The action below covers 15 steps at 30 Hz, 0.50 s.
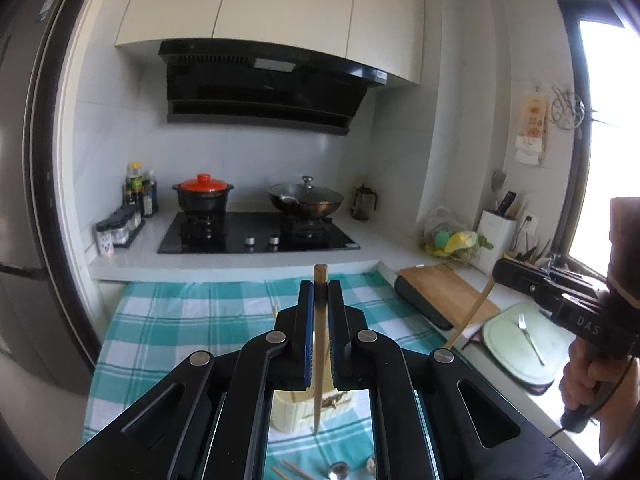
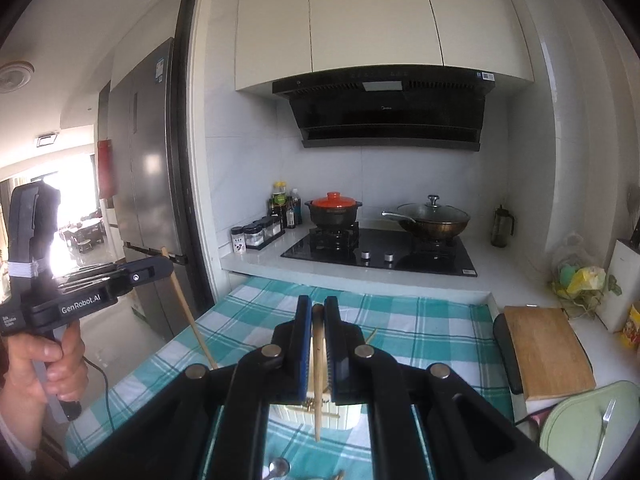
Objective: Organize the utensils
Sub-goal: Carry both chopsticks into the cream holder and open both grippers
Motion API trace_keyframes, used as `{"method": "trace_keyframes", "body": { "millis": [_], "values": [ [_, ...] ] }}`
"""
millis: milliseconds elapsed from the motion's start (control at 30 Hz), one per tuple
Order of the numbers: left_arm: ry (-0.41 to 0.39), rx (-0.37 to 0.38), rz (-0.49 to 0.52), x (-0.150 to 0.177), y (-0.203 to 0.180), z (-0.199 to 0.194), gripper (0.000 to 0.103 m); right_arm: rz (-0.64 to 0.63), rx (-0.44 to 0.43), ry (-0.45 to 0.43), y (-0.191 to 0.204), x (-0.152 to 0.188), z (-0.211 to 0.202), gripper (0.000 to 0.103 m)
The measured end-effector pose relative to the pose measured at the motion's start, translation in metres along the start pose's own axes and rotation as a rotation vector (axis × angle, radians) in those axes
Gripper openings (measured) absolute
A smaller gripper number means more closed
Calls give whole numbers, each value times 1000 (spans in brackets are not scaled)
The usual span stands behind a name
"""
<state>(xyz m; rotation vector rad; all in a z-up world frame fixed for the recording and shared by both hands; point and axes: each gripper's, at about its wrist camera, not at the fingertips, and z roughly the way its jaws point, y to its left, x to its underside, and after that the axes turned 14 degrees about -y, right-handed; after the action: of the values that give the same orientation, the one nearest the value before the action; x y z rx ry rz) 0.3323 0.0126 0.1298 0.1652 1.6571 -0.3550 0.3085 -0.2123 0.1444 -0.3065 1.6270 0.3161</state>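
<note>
- Chopsticks are the things in hand: the left gripper (image 1: pixel 320 304) is clamped on one chopstick (image 1: pixel 319 352) at the lower centre of the left wrist view, near its thick end.
- The right gripper (image 2: pixel 318 326) is likewise closed on a second chopstick (image 2: pixel 318 380) at the lower centre of its own view.
- Both sticks hang tip-down above a pale holder (image 2: pixel 316 416) on the checked cloth (image 2: pixel 420 328).
- They look light, stiff, thin and smooth, so likely to pivot or slip between the pads.
- Gripping near the thick end seems steadiest.
</note>
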Motion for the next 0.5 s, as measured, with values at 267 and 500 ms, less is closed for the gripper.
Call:
{"method": "trace_keyframes", "body": {
  "millis": [267, 500],
  "values": [
    [1, -15, 12, -1, 3, 60, 4, 22, -16, -39, -17, -16, 61, 6],
    [131, -15, -5, 39, 12, 122, 4, 93, -65, 100, -35, 21, 137, 6]
  ]
}}
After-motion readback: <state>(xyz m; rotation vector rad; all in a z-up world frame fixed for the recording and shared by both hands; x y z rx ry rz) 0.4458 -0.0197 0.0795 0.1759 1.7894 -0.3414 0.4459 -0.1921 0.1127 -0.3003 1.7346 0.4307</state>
